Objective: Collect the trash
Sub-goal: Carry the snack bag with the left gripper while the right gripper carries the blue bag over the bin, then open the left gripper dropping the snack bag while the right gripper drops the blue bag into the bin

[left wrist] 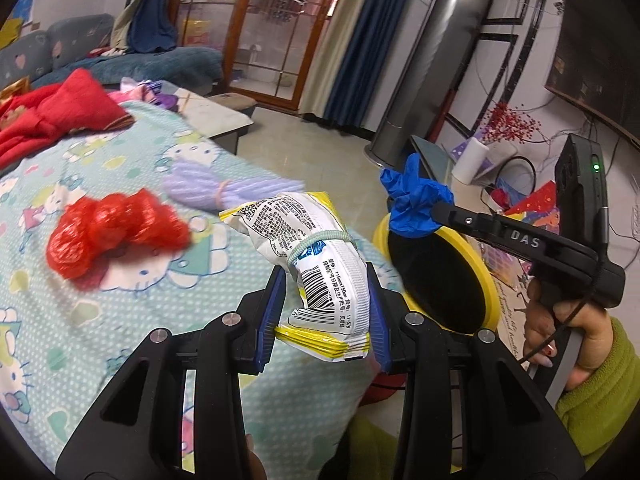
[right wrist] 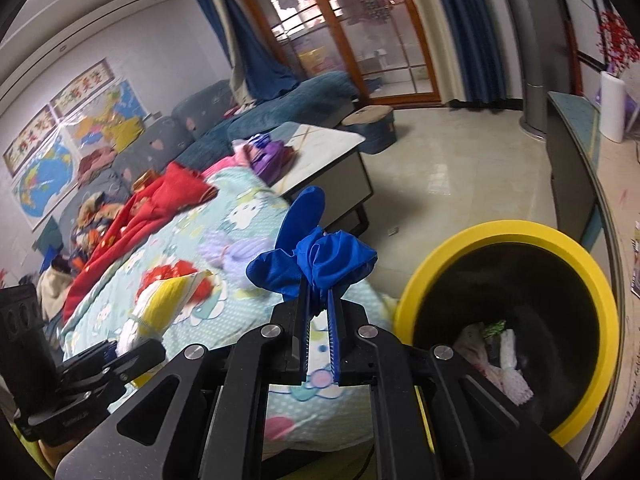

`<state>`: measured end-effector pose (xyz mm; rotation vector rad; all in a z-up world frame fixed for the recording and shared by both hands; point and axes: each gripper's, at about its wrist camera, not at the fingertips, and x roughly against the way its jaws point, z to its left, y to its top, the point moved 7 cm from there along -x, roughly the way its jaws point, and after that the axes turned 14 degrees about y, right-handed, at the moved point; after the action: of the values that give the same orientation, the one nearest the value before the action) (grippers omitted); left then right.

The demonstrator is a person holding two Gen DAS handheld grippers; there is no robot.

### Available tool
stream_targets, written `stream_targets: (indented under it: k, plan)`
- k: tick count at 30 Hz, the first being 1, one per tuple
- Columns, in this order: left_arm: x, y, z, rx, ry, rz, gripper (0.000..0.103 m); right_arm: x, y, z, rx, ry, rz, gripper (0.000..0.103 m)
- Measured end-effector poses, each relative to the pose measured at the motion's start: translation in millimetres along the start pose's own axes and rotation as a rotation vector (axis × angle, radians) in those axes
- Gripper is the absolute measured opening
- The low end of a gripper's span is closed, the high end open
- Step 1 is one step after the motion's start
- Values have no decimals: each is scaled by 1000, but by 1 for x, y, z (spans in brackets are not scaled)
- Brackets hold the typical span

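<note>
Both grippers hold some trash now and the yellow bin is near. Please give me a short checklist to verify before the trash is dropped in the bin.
1. Left gripper holds the white and yellow packet firmly between its pads: ok.
2. Right gripper is shut on the blue glove: ok.
3. Bin is open with room inside; some trash lies at its bottom: ok.
4. Glove is above the bin opening: in the left wrist view it hangs near the rim, but exact alignment: cannot tell.
5. Packet is above the bin: not ok, it is over the bedspread.
6. Trash left behind: not ok, a red plastic bag lies on the bedspread.
</note>
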<state>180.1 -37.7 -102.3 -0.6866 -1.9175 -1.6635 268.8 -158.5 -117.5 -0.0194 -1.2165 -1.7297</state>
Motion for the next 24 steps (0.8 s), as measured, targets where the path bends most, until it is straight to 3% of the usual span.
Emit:
stream_targets:
  k: [24]
  plan:
    - [-19, 6, -84, -137, -113, 12, 31, 51, 7, -76, -92, -191, -111, 8]
